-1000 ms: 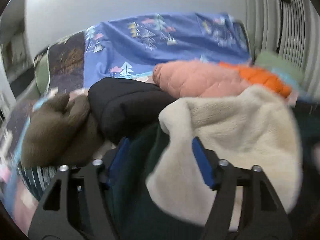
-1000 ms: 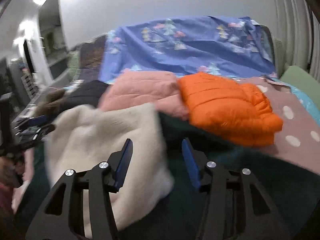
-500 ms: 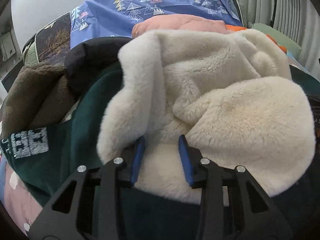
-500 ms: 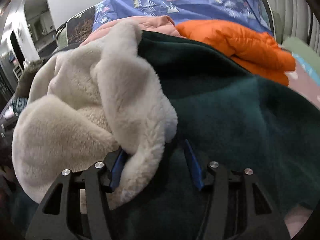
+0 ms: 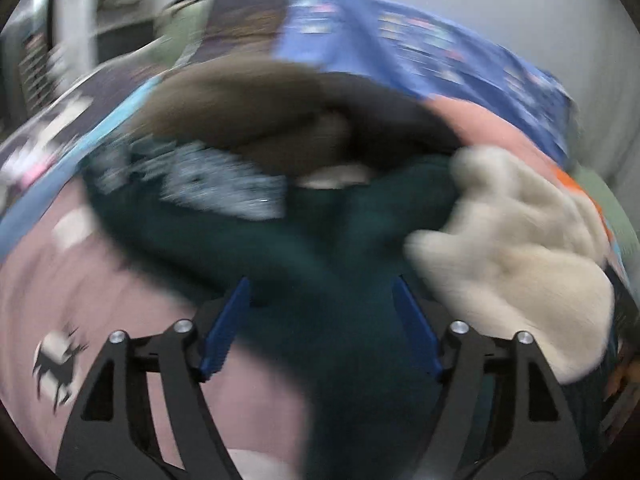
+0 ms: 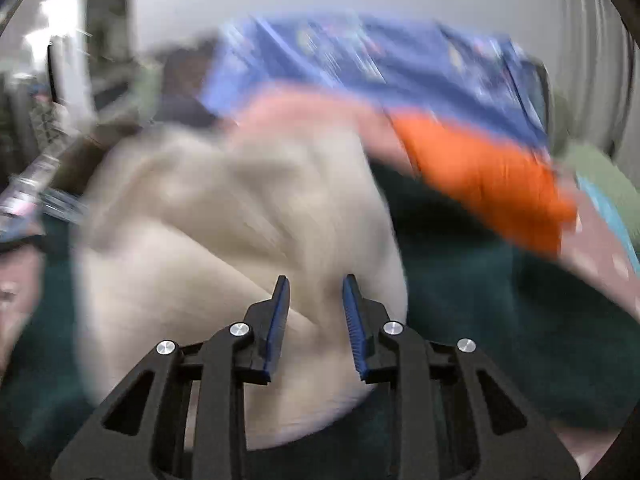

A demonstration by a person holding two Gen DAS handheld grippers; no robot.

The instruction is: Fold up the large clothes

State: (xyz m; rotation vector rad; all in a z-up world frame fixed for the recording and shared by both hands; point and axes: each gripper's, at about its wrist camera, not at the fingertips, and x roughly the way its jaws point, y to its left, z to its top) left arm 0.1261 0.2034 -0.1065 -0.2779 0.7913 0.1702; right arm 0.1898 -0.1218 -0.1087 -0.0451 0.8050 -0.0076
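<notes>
The left gripper (image 5: 322, 304) has let go of the cream fleece lining (image 5: 516, 248); its jaws are opening over the dark green fleece garment (image 5: 340, 280). The right gripper (image 6: 314, 300), earlier half open, has its jaws closing around a cream fold.

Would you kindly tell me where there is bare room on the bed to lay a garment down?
Bare pink sheet lies beside the green garment, before the left gripper. A dotted patch shows below the orange jacket. The middle is crowded with cream fleece.
</notes>
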